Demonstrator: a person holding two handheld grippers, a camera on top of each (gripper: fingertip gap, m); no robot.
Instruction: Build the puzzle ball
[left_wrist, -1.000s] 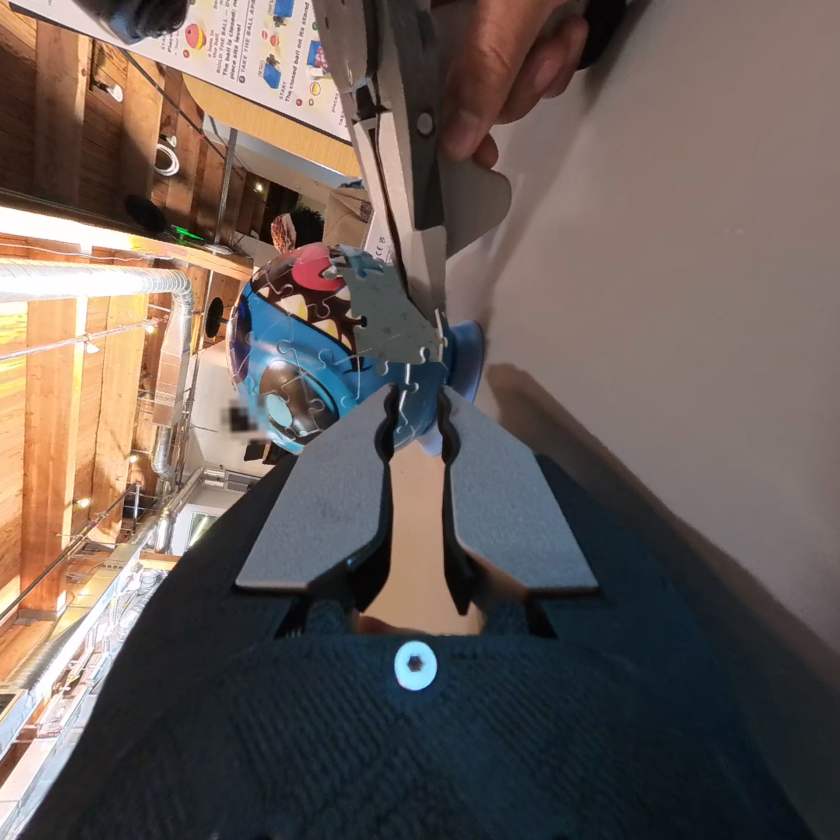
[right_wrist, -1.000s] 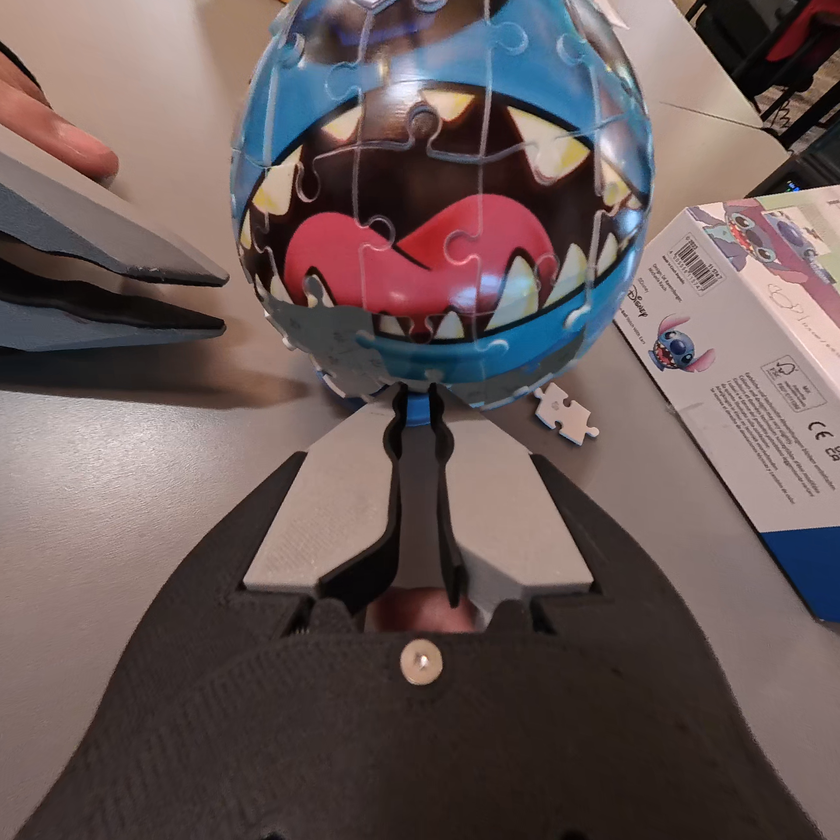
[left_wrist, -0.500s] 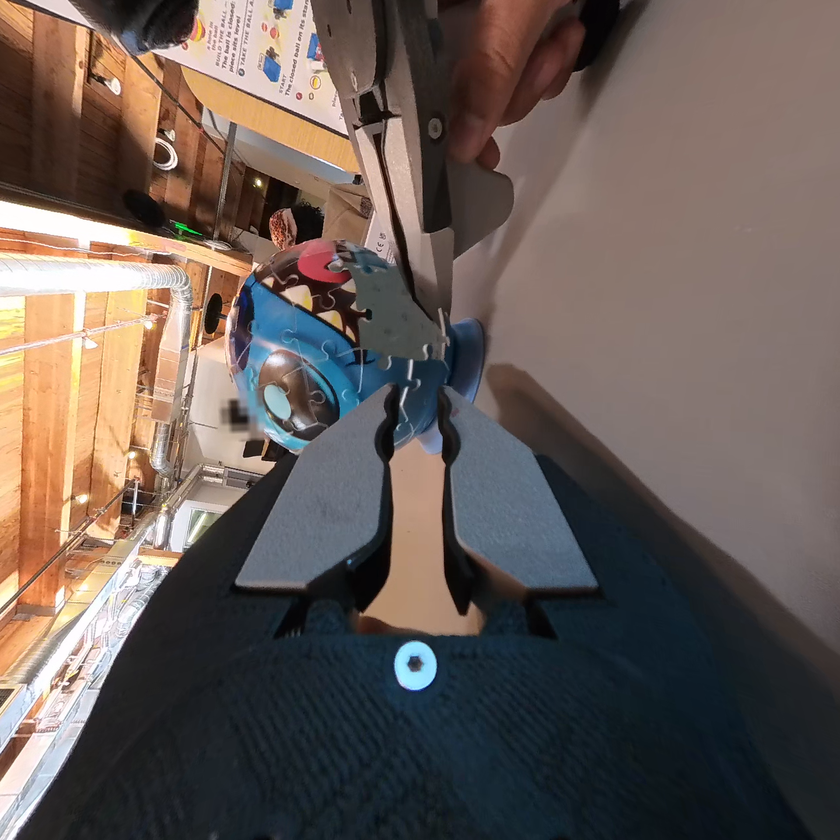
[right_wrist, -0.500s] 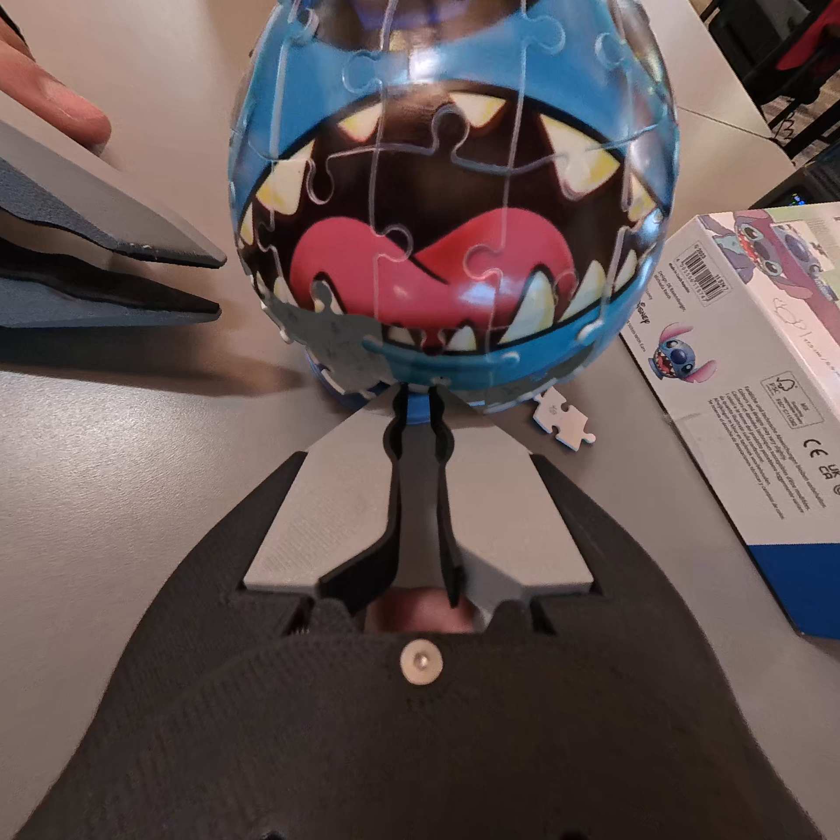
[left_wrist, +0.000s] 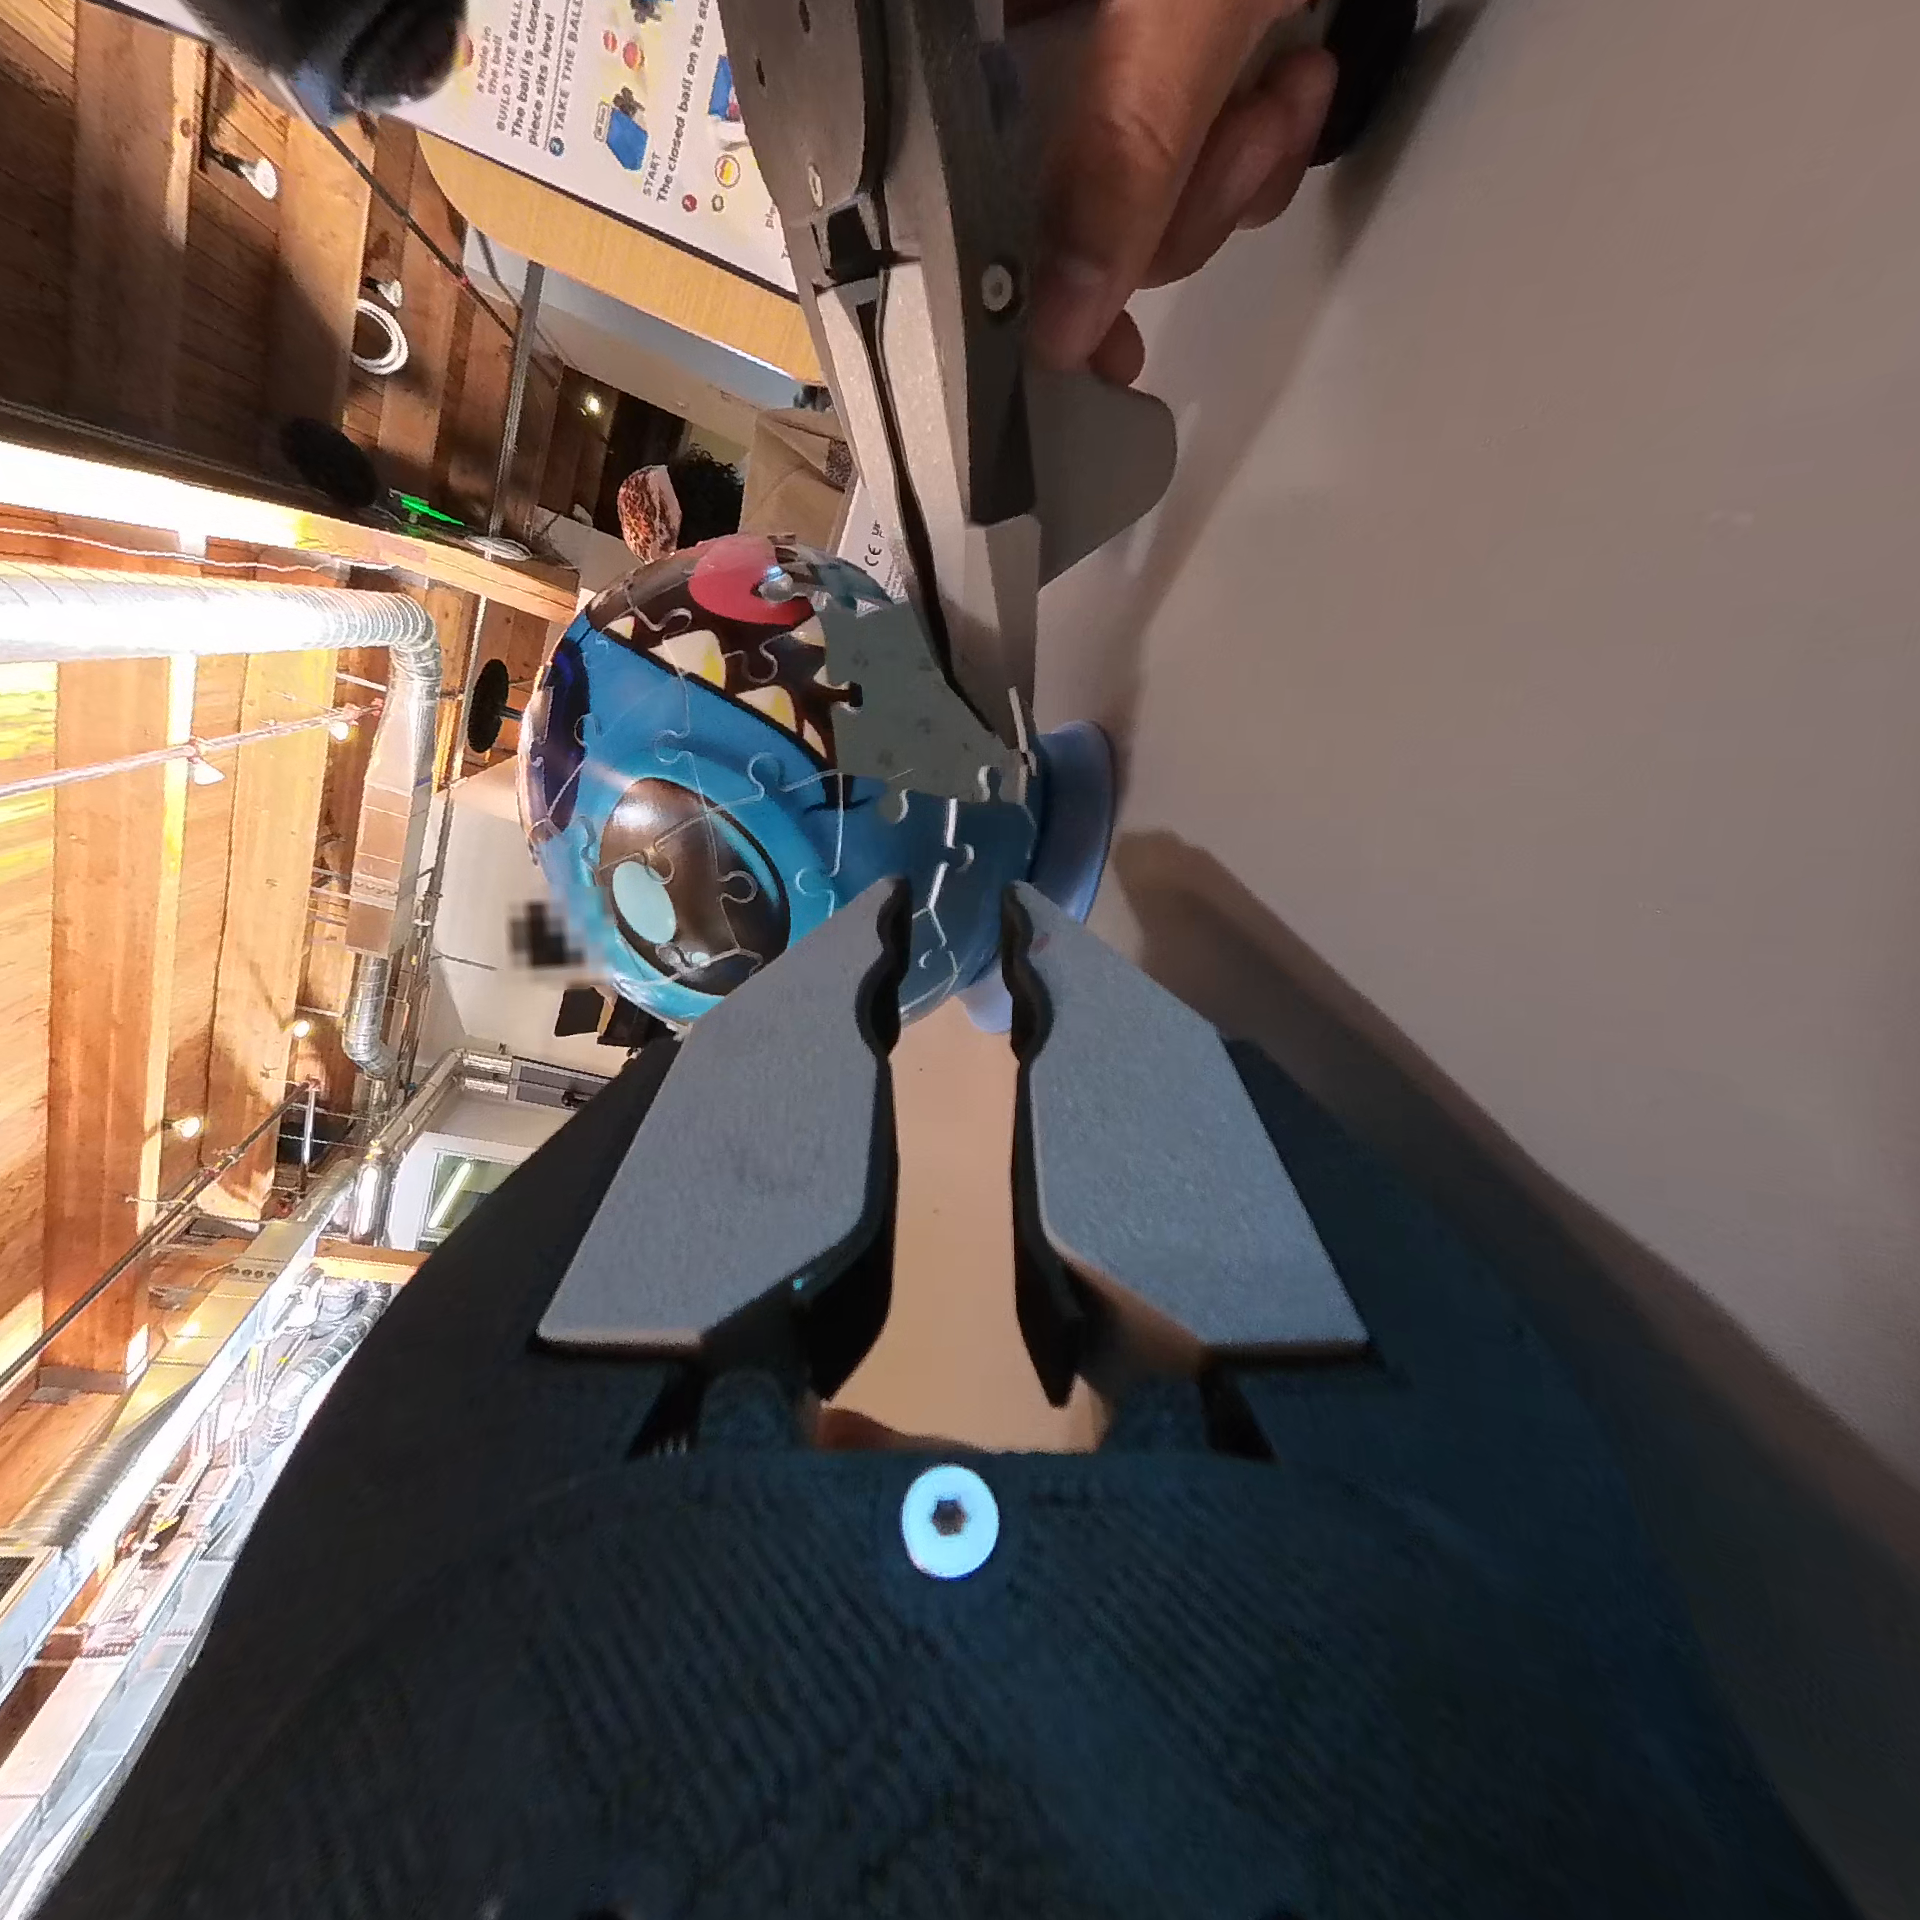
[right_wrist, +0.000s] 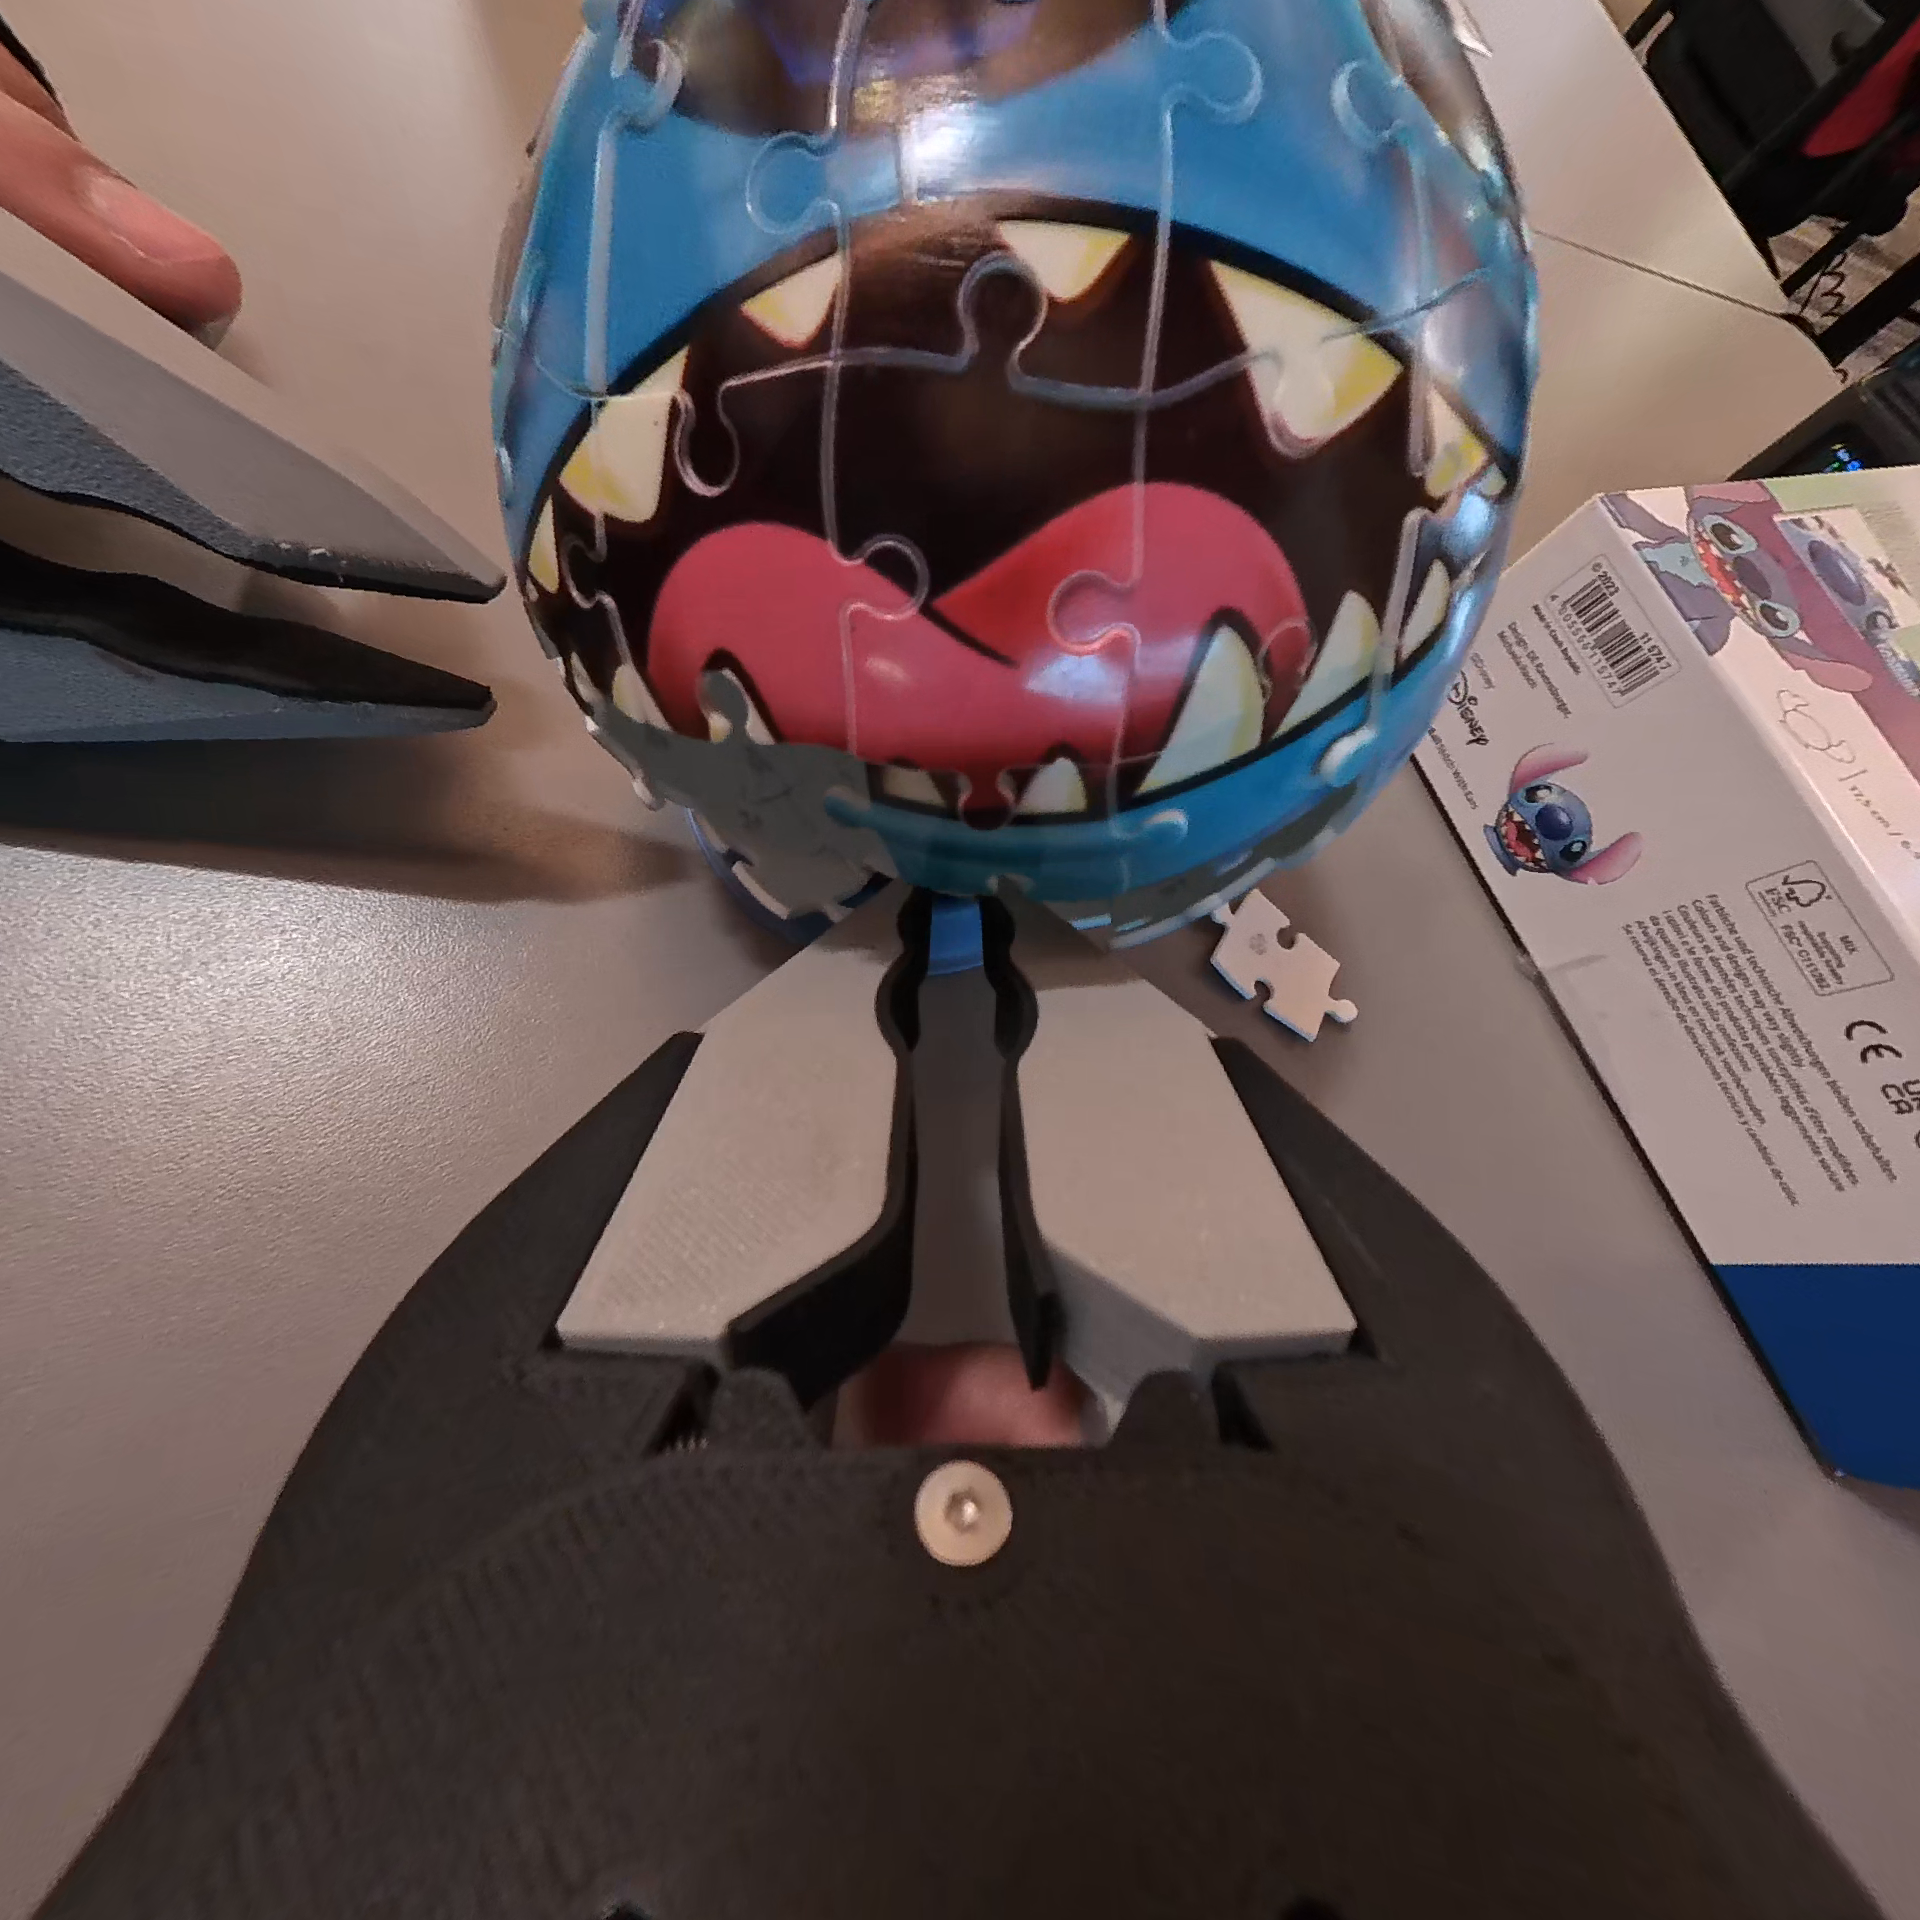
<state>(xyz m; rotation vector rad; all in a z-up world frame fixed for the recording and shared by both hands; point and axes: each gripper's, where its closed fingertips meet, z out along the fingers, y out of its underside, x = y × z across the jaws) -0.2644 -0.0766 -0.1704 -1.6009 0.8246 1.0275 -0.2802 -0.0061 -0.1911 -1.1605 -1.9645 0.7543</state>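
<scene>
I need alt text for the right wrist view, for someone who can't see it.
A nearly finished blue puzzle ball, printed with a toothy open mouth and pink tongue, stands on a grey table directly ahead of the right claw, whose tips sit at its blue base. One loose puzzle piece and a printed box lie to the right; the left claw enters from the left.

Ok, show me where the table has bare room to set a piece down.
Bare table lies below the left tool. It is crowded right of the ball: a loose piece lies beside the box.
</scene>
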